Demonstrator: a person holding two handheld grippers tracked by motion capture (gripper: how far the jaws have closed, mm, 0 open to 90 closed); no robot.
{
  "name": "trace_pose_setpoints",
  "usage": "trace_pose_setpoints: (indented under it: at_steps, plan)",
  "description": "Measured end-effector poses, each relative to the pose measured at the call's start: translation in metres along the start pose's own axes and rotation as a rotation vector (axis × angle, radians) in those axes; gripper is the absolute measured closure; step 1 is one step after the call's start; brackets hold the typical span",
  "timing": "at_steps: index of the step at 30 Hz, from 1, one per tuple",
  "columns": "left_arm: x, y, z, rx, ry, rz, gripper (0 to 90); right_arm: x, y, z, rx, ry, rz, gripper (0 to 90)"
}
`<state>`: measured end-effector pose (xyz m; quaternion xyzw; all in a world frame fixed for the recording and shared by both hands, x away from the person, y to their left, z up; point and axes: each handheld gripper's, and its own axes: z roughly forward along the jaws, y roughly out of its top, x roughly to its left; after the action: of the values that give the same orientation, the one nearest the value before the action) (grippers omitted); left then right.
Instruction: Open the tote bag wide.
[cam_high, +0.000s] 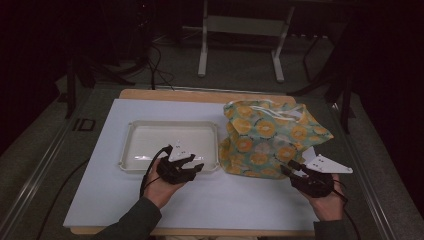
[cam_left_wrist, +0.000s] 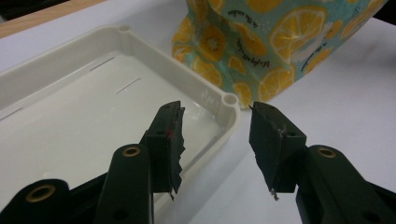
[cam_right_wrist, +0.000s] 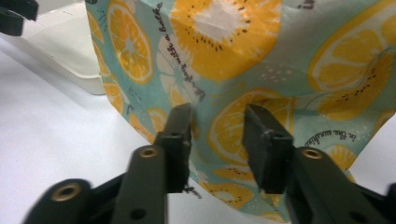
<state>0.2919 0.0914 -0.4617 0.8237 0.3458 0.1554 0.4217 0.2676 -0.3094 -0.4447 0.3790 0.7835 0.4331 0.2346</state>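
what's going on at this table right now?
A person holds a two-jaw gripper in each hand over a white mat. The right gripper is open, its jaws right up against the lower front of a teal bag printed with orange slices; contact can't be confirmed. The left gripper is open too, poised over the near right corner of an empty white tray beside the bag. Nothing is gripped yet.

Glossy white plastic tray (cam_left_wrist: 140, 51) beside a smooth, citrus-printed bag (cam_right_wrist: 261, 60).

Small dark cursive script runs across the fruit-print bag (cam_right_wrist: 243, 60), too blurred to read. "ID" stands on the floor strip (cam_high: 83, 124), far left.
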Motion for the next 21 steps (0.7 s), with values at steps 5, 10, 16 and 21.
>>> trace_pose_setpoints:
  at_steps: [5, 10, 16, 21]
  plan:
    - [-0.005, 0.006, 0.005, 0.004, 0.002, 0.005, 53.6, 0.003, 0.000, 0.000, -0.009, -0.016, -0.008, 77.8]
    - [-0.010, 0.015, 0.010, 0.015, 0.020, 0.026, 53.7, 0.006, 0.001, 0.000, -0.010, -0.029, -0.021, 89.4]
    - [-0.013, 0.027, 0.015, -0.007, -0.007, 0.009, 54.0, 0.007, -0.001, 0.002, -0.004, -0.029, -0.032, 90.0]
    - [-0.019, 0.038, 0.016, -0.039, -0.044, 0.021, 54.2, 0.008, -0.002, 0.004, 0.003, -0.025, -0.038, 90.0]
